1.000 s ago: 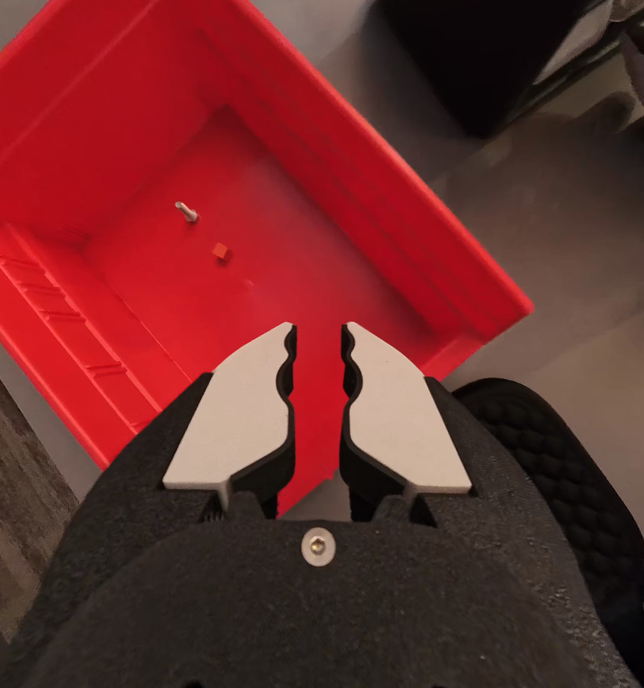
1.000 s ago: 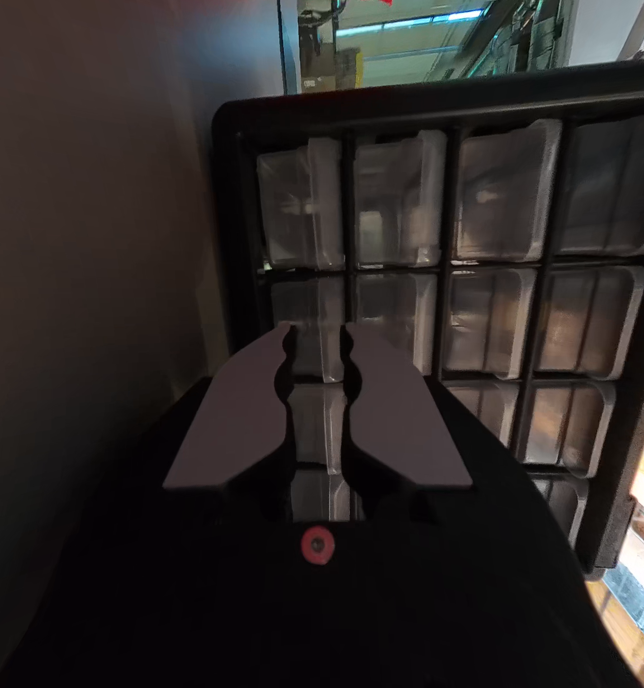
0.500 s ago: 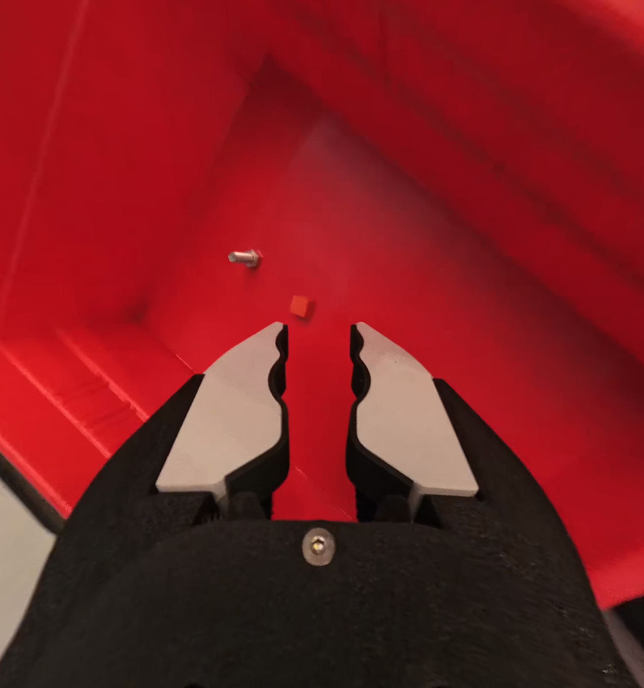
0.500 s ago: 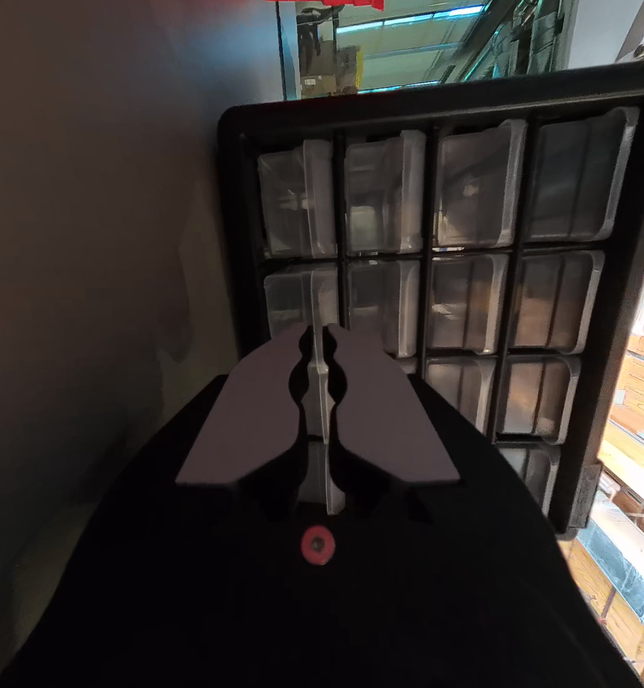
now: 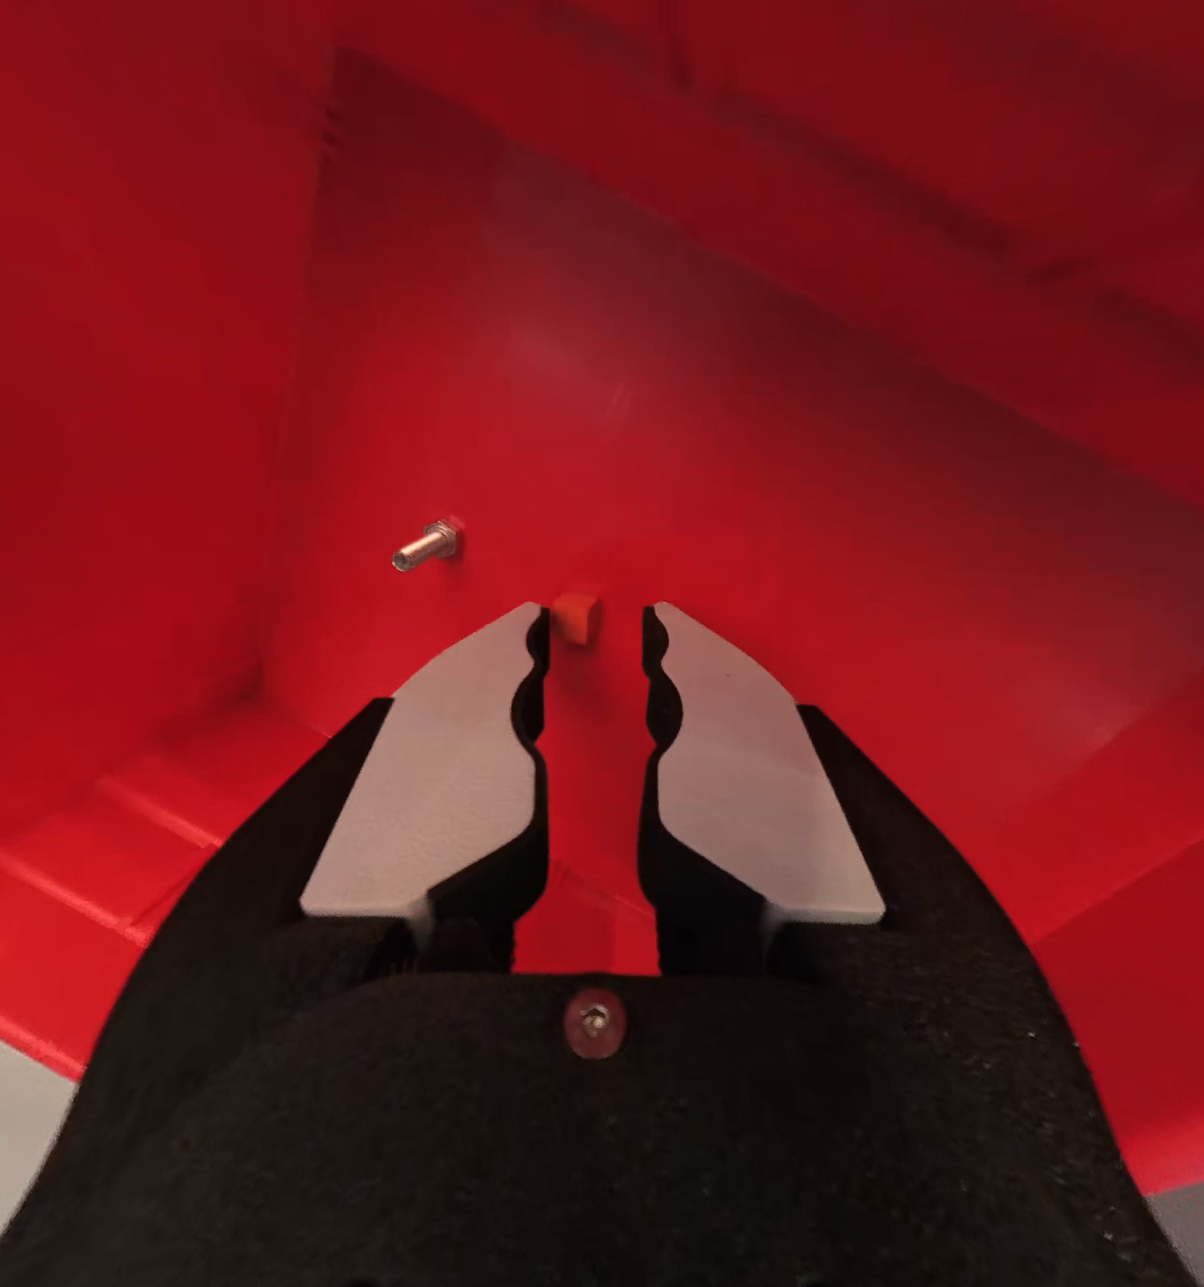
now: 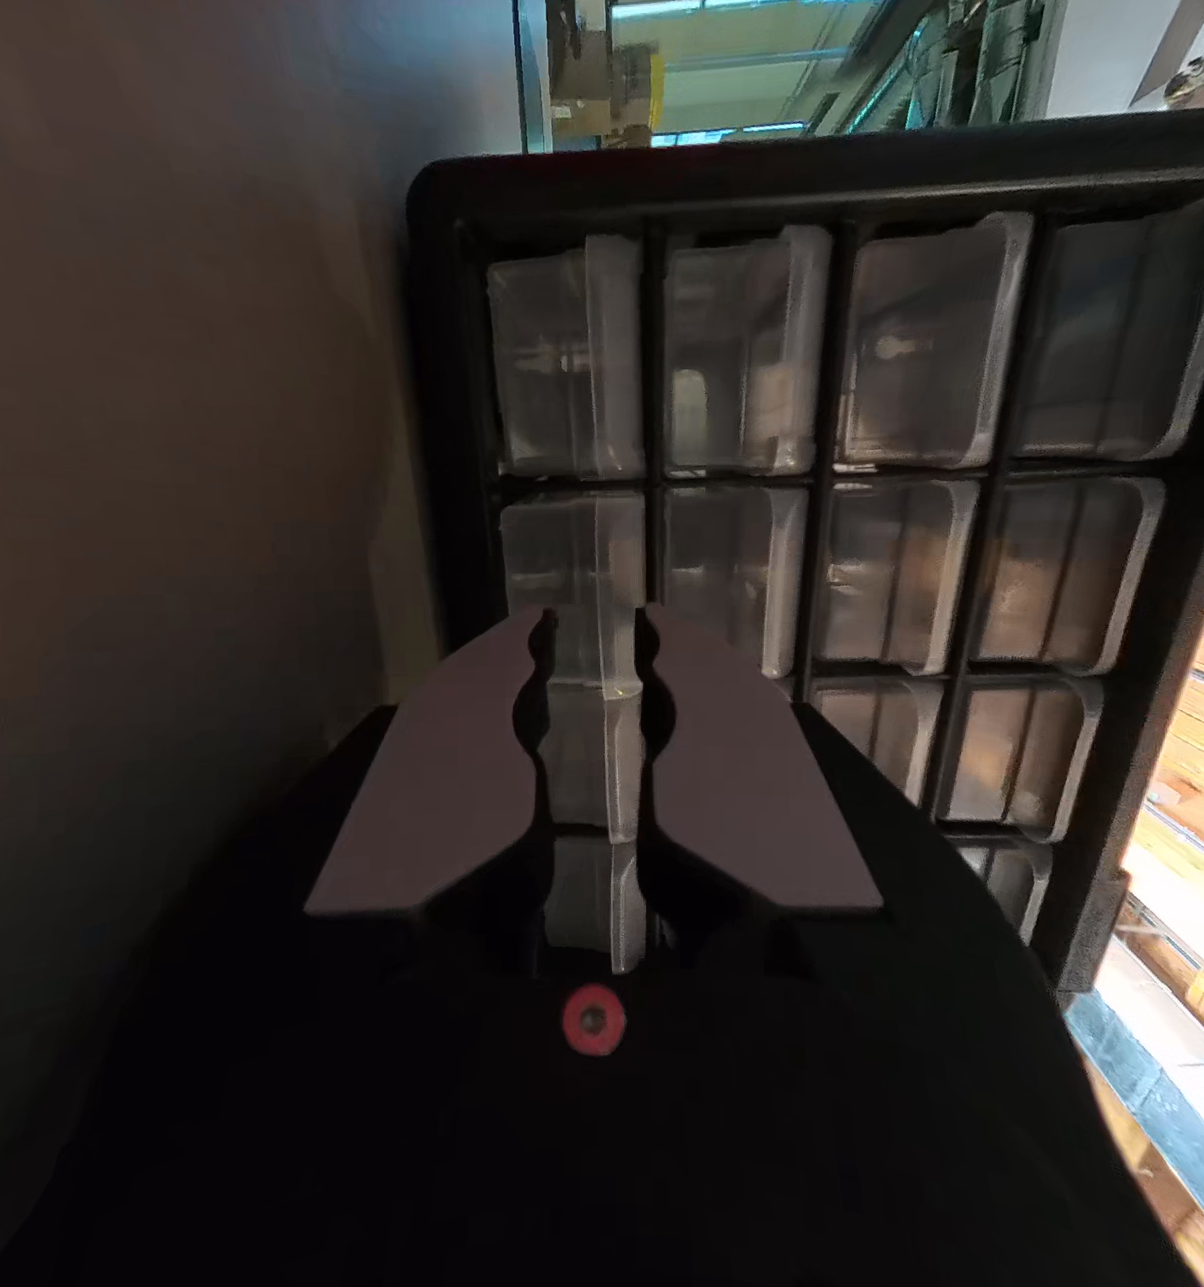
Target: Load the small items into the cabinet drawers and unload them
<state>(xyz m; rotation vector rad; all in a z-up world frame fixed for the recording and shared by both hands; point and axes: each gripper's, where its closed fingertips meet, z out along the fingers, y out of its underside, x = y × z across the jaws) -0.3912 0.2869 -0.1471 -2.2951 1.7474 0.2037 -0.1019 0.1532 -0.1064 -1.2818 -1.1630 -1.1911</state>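
left gripper [image 5: 596,613] is narrowly parted inside the red bin [image 5: 864,292], its tips flanking an orange cube [image 5: 574,621] (bolt [image 5: 426,547] nearby); right gripper [image 6: 592,616] is narrowly parted around a cabinet [image 6: 829,188] drawer handle [image 6: 613,682].

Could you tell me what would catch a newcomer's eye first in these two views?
The red bin fills the left wrist view, with a small orange cube between the open left gripper's tips and a metal bolt lying farther left. In the right wrist view, a black cabinet of clear drawers stands ahead, and the right gripper straddles a drawer's handle.
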